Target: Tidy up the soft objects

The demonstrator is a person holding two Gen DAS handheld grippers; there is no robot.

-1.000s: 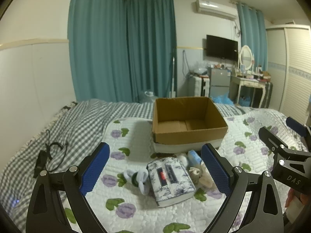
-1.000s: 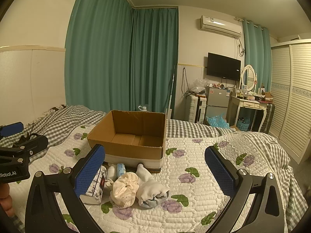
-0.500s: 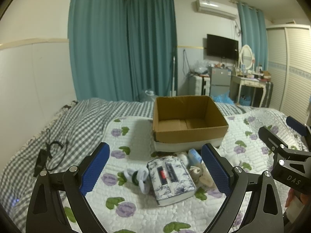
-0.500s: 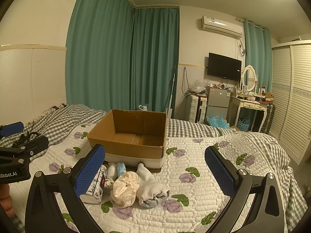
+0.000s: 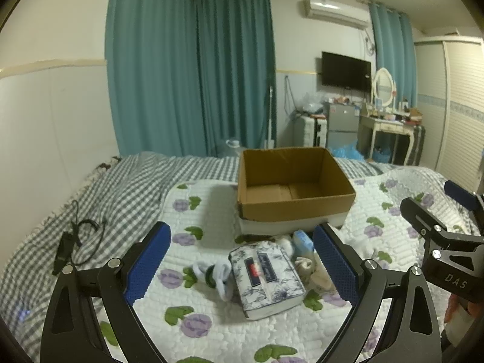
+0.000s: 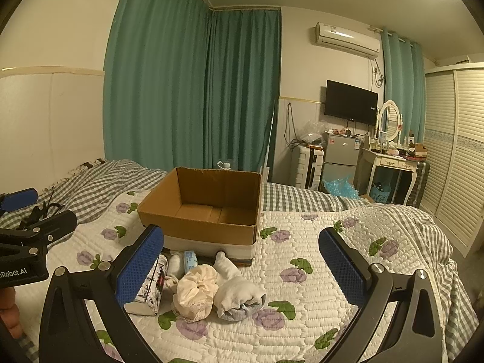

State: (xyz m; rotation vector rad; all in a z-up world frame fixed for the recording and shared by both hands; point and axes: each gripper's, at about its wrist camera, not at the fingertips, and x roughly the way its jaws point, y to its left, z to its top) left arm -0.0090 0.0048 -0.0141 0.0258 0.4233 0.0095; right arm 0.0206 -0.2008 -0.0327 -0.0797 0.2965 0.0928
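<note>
An open, empty cardboard box [image 5: 295, 187] [image 6: 205, 208] stands on the floral quilt. In front of it lie a floral tissue pack [image 5: 266, 278] [image 6: 149, 287], a white-and-green sock bundle [image 5: 216, 275], a small blue pack [image 5: 303, 241] [image 6: 190, 258], a cream rolled cloth [image 6: 196, 293] [image 5: 314, 273] and a white-grey sock roll [image 6: 239, 295]. My left gripper [image 5: 242, 267] is open and empty, hovering above the tissue pack. My right gripper [image 6: 240, 267] is open and empty, above the cream cloth and sock roll.
A black cable [image 5: 77, 240] lies on the checked blanket [image 5: 127, 187] at left. The white wall [image 5: 54, 127] borders the bed's left side. A fridge [image 6: 340, 155], a dressing table [image 6: 393, 166] and a wardrobe [image 6: 453, 157] stand beyond the bed's far end.
Both views have shifted very slightly; the objects on the quilt and both open grippers stand as before.
</note>
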